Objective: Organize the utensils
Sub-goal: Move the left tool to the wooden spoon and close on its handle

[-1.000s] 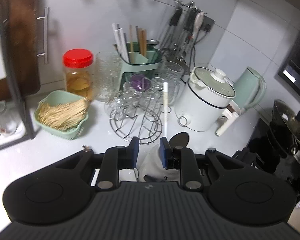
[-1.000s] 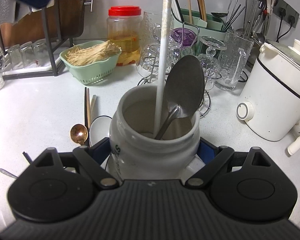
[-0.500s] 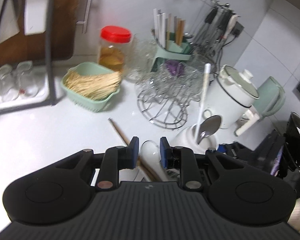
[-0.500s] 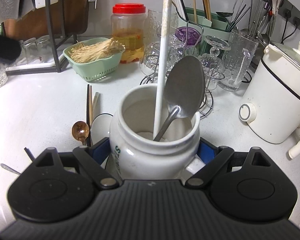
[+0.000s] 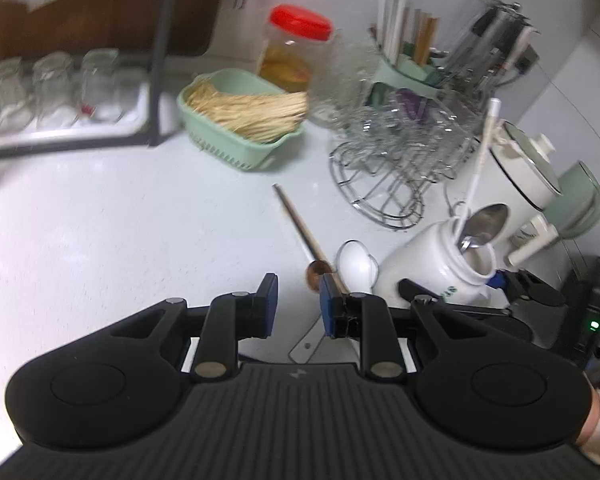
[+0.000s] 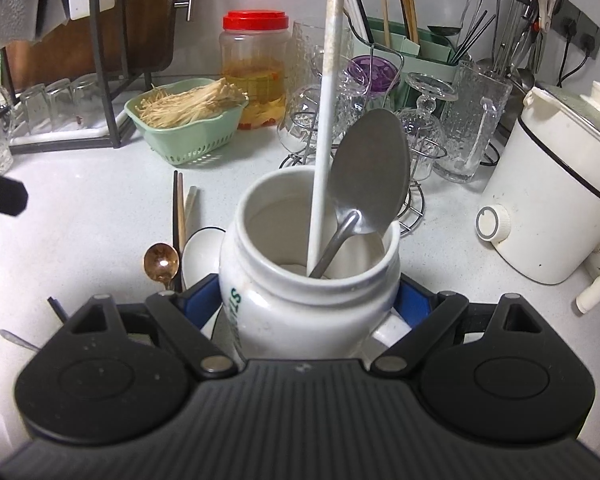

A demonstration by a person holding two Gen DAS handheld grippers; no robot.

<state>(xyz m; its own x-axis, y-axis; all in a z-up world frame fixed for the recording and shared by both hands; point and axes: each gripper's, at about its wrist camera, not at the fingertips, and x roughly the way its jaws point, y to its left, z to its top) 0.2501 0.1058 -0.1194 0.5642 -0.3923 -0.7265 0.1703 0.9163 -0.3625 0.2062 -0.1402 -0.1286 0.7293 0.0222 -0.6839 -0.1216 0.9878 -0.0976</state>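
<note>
My right gripper [image 6: 310, 304] is shut on a white ceramic jar [image 6: 300, 308], which holds a white chopstick [image 6: 326, 112] and a metal spoon [image 6: 370, 176]. The jar also shows in the left wrist view [image 5: 436, 268]. On the counter beside it lie a copper spoon [image 6: 161, 262], a white ceramic spoon [image 6: 200, 252] and chopsticks [image 6: 179, 208]. My left gripper [image 5: 294, 298] is open and empty, held above the counter just left of the copper spoon [image 5: 318, 270] and the white spoon [image 5: 354, 264].
A green basket of noodles [image 6: 188, 120], a red-lidded jar [image 6: 256, 72], a wire rack of glasses [image 6: 352, 120], a green utensil caddy [image 6: 404, 52] and a white cooker [image 6: 556, 200] stand at the back. A black rack with glasses [image 5: 60, 96] stands at left.
My left gripper has swung left and down towards the counter and its jaws have opened wider. The right gripper still holds the jar in place.
</note>
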